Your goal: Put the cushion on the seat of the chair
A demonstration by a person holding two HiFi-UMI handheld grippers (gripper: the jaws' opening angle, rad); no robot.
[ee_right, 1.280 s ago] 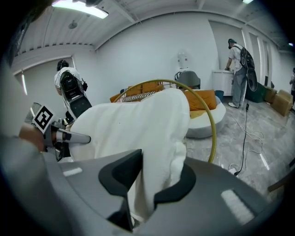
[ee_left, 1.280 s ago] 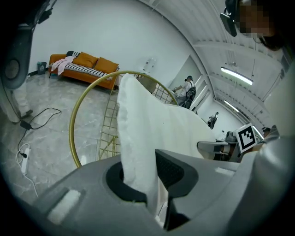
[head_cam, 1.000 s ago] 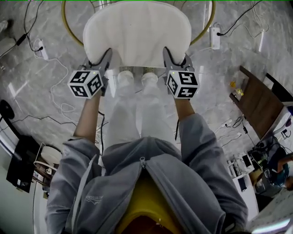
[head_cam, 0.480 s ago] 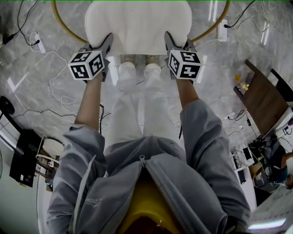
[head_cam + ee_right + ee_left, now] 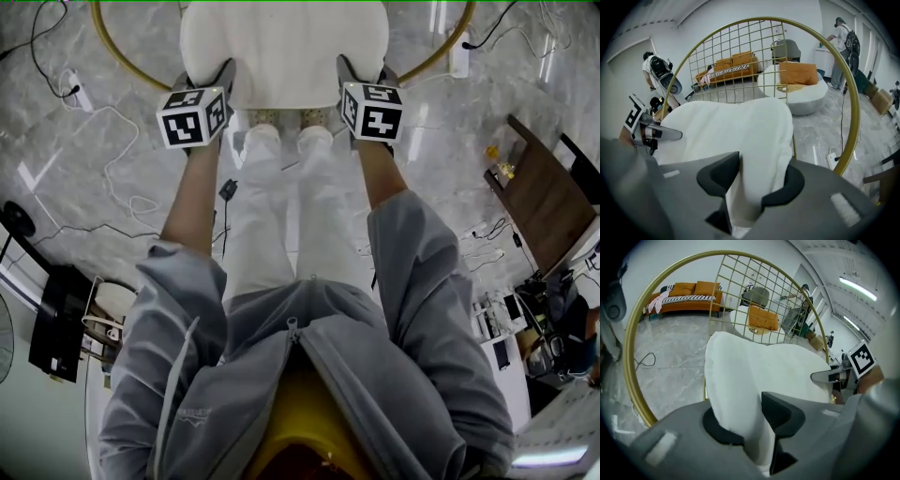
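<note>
Between the left gripper's [image 5: 750, 420] jaws sits the white cushion's [image 5: 281, 47] near edge, pinched. The right gripper [image 5: 752, 180] nips the same edge alongside. Both pairs of jaws have just been opening, and ahead of them the cushion spreads inside the chair's [image 5: 725, 253] gold hoop.

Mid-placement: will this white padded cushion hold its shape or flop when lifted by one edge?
Probably floppy: the white padded cushion creases into folds at its near edge. Likely light for its size: it looks puffy and thick.
</note>
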